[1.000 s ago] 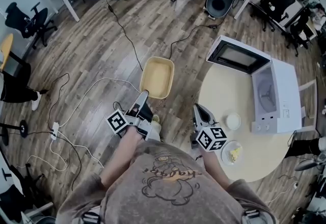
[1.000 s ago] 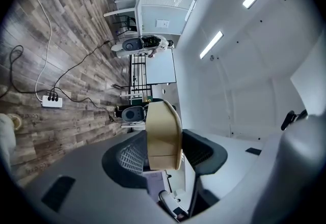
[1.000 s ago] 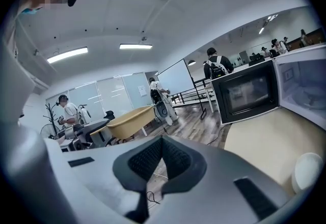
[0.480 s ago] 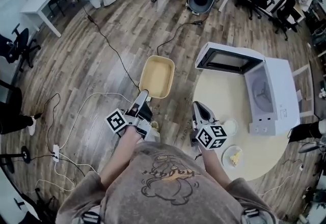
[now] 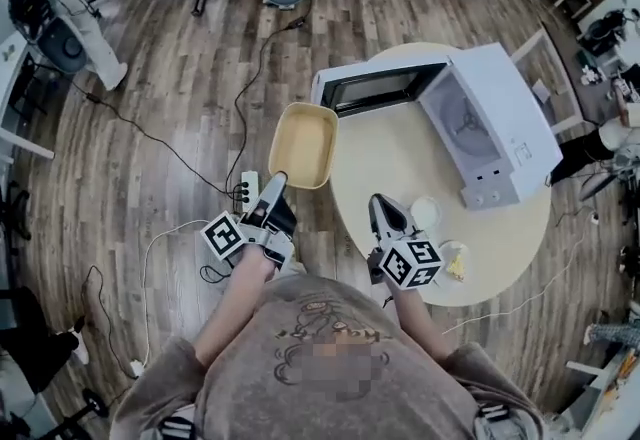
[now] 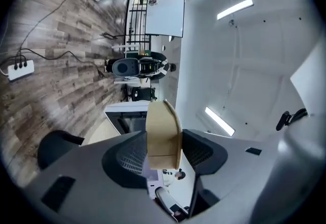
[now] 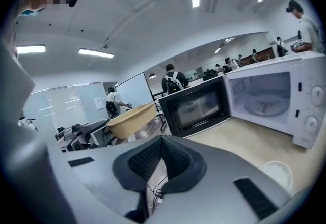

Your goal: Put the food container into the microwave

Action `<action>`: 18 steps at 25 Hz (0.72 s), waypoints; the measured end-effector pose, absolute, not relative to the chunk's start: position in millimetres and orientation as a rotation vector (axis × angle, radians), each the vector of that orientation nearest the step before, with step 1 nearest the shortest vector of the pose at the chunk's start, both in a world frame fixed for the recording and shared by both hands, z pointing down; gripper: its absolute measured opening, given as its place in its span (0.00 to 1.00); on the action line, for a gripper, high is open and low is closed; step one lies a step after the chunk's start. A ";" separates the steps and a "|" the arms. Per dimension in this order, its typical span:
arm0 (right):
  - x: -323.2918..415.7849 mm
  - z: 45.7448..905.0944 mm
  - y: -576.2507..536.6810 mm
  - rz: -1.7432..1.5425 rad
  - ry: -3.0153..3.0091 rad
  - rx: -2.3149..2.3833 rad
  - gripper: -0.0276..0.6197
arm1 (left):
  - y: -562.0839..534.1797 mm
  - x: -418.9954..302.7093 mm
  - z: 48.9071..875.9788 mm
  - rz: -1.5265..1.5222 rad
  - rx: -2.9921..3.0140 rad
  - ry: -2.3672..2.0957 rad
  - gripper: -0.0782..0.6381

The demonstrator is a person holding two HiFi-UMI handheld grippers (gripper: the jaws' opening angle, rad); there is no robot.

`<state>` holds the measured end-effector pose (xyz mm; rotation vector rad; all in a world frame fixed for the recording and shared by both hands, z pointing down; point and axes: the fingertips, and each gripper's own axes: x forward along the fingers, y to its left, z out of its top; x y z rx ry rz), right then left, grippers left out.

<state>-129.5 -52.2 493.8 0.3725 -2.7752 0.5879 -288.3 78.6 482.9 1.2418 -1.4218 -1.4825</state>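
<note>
**Q:** Which step of the task is shown?

**A:** The carry is shown. The food container (image 5: 308, 143), a shallow beige tub that appears empty, is gripped at its near rim by the left tongs (image 5: 278, 182). In the left gripper view the wall is seen clamped between the two closed pads. The tub is held in the air over the wooden floor (image 5: 150, 78), just beside the edge of the round surface (image 5: 390, 163) and near the free end of the microwave door (image 5: 375, 88).

**Q:** How are the right tongs held?

**A:** The right tongs (image 5: 383, 208) are held over the near part of the surface. Their jaws are pressed together and nothing is held between them.

**Q:** Is the microwave prepared?

**A:** The microwave (image 5: 510, 103) is set on the far side of the surface. The door is swung wide and the turntable (image 5: 472, 120) is exposed. Opening is judged complete; insertion is not yet begun.

**Q:** What is called for next?

**A:** The tub is to be carried rightward across the surface, on the near side of the open door, and entered level into the cavity. Clearance from the door edge is required. Because only one rim is gripped, sagging at the far end is judged possible. The small white cup (image 5: 425, 213) and the plate (image 5: 455, 263) by the right tongs are judged to lie clear of the route.
</note>
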 end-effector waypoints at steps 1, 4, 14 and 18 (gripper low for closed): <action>-120.4 493.7 -59.7 0.594 -2.770 0.433 0.04 | 65.2 -284.7 482.9 -1.456 1.265 -1.385 0.43; -95.8 491.4 -77.1 0.614 -2.753 0.600 0.04 | 30.8 -272.2 483.0 -1.383 1.315 -1.281 0.43; -30.4 491.9 -88.7 0.687 -2.685 1.021 0.04 | -41.8 -226.6 484.6 -1.168 1.441 -1.027 0.43; -13.9 490.8 -81.4 0.696 -2.662 1.146 0.04 | -52.4 -212.0 489.7 -1.096 1.458 -0.958 0.43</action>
